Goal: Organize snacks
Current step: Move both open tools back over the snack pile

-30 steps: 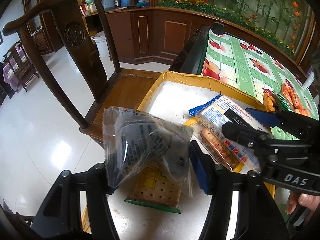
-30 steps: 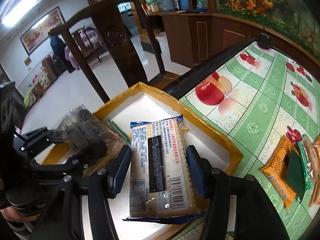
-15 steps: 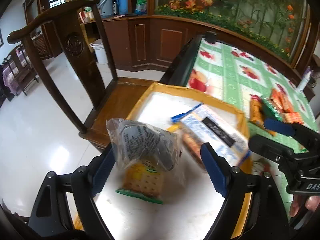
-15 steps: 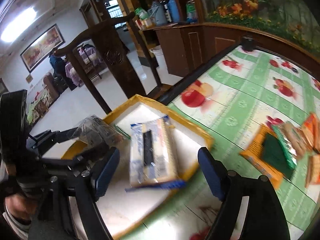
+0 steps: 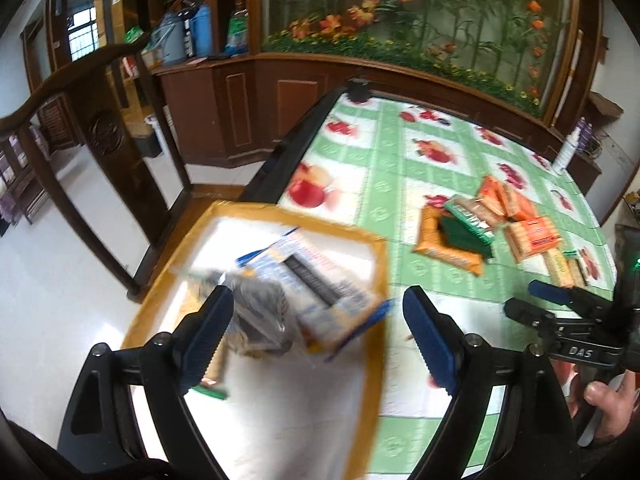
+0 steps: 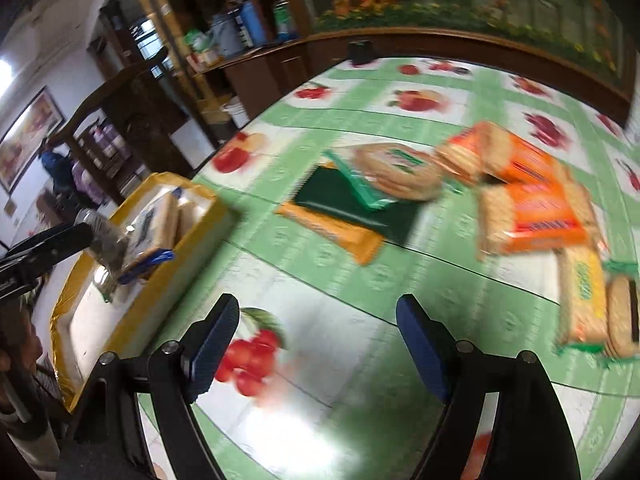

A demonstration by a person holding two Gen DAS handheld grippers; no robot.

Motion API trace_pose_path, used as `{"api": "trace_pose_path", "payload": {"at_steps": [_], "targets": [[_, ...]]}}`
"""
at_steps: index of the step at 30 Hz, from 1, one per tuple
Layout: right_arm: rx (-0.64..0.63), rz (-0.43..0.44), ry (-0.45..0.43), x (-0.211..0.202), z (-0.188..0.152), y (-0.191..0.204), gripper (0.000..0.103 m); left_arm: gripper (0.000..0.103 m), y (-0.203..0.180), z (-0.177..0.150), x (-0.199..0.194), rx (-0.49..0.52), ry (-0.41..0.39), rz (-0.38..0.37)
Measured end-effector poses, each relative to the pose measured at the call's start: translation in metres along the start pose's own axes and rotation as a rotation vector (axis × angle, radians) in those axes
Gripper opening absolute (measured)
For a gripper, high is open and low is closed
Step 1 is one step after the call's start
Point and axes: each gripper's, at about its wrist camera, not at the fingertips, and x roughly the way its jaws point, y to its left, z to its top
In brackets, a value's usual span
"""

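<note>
Yellow box [image 5: 372,320]: it sat at the table's near corner, beside the wooden chair [image 5: 108,136]; I judged it the collecting place, since packets already lay inside it.
Left gripper [image 5: 316,336]: my jaws stood wide apart and held nothing; they hung just above the box, over a crinkled clear packet [image 5: 260,320] and a blue-edged cracker pack [image 5: 312,284] — both lying loose in the box, apart from my pads.
Right gripper [image 6: 318,344]: equally wide open and empty; it hovered over bare green fruit-print tablecloth [image 6: 360,92], pointing toward the snacks not yet sorted.
Loose snacks: an orange wrapper with a dark green panel [image 6: 344,208], a green-trimmed round biscuit pack [image 6: 396,172], orange cracker packs [image 6: 532,208] and a yellow biscuit pack [image 6: 580,300] lay clustered on the cloth, well apart from the box.
Blur: both views were smeared, so labels could not be read.
Progress: part-way, I judged — a few packets boxed; the larger heap waited on the table.
Next call: probably the orange wrapper, nearest my right jaws; thin film might slip or crumple.
</note>
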Motion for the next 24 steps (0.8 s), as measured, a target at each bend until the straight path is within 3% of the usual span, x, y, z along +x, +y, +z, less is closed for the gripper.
{"api": "trace_pose_path", "payload": {"at_steps": [8, 14, 24], "targets": [[0.006, -0.011, -0.014, -0.008, 0.005, -0.02, 0.081, 0.087, -0.057, 0.018, 0.009, 0.078, 0.003, -0.05], [0.021, -0.022, -0.053, -0.002, 0.04, -0.032, 0.081, 0.087, -0.074, 0.025, 0.017, 0.08, 0.015, -0.067], [-0.095, -0.05, 0.05, 0.077, 0.116, -0.011, 0.082, 0.087, -0.071, 0.029, 0.043, 0.059, 0.069, -0.045]]}}
